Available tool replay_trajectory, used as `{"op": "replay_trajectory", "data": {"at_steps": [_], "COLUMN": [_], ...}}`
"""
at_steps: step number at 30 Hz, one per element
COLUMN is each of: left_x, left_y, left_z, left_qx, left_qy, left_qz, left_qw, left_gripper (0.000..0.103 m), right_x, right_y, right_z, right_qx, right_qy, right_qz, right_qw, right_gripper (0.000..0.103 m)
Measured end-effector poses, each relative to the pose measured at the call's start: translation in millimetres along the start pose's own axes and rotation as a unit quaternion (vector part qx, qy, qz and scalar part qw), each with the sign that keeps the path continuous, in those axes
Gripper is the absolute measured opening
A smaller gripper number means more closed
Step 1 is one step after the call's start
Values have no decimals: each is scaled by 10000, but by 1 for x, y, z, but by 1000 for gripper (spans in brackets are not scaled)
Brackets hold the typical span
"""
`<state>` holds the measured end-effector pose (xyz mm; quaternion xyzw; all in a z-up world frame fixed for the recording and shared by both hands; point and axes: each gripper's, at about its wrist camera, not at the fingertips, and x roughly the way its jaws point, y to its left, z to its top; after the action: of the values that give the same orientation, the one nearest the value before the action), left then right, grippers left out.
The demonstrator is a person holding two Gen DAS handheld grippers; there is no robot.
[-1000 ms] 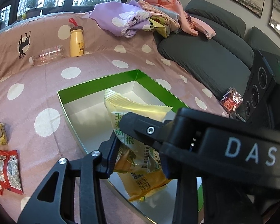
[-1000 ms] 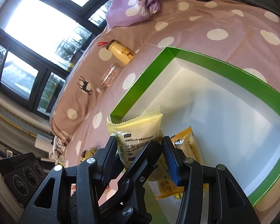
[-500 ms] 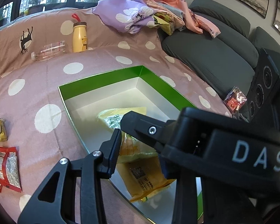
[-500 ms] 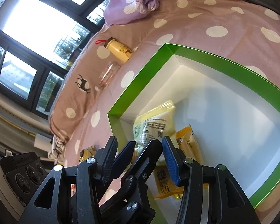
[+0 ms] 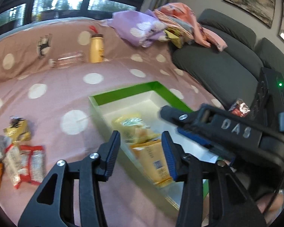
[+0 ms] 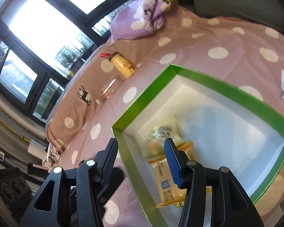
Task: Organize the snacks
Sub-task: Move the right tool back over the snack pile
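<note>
Two hand-held grippers angled down | left hand-held gripper (image 5: 141, 151) opening, empty

A green box (image 5: 171, 94) with a white inside is seen at the middle of the frame, set on a pink spotted blanket (image 5: 92, 79). A pale yellow snack packet (image 5: 131, 125) and an orange packet (image 5: 155, 160) are laid inside it, overlapping. The left gripper (image 5: 141, 151) is held at the lower middle, its jaws opening with nothing pressed between them. More snack packets (image 5: 15, 151) are scattered at the lower left. A yellow bottle (image 5: 97, 48) is stood upright at the upper left, a clear bottle (image 5: 66, 61) lying beside it.
</note>
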<state>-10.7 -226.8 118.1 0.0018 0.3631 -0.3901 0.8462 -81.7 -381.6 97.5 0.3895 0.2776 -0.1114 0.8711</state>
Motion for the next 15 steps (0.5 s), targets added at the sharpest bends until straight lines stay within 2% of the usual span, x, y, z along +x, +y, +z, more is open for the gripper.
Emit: {"op": "replay_trajectory", "data": {"at_steps": [2,4,7,9,11,12,15], "left_x": [-13,-26,-48,-62,-77,-82,-93], "left_y": [15,33,61,78,97,103,135], "left_z": [-4,-7,-13,-17,-27,-32,-53], "left_qx": [-80,-248,-536,-677,-754,-770,-1057], "left_qy": [-16,-40,-67,-147,-335,-411,-534], "left_qz": [270,483,822,1087,1368,1471,2099], "left_qw": [9996,9985,9951,9917,9872,9853,9705], "left_gripper": [53,57,67,73,86,88,88], "right_x": [-2,-4,-3,-1,3,6,20], "right_y": [8,19,37,49,61,67,82], "right_z": [-1,-4,-11,-18,-25,-29,-42], "right_qx": [-121,-265,-550,-706,-867,-961,-1202], "right_qy": [-81,-173,-199,-169,-169,-156,-47], "right_qz": [-13,17,141,246,353,391,409], "right_qw": [9999,9995,9982,9971,9955,9945,9919], "right_gripper": [54,64,69,76,82,83,85]}}
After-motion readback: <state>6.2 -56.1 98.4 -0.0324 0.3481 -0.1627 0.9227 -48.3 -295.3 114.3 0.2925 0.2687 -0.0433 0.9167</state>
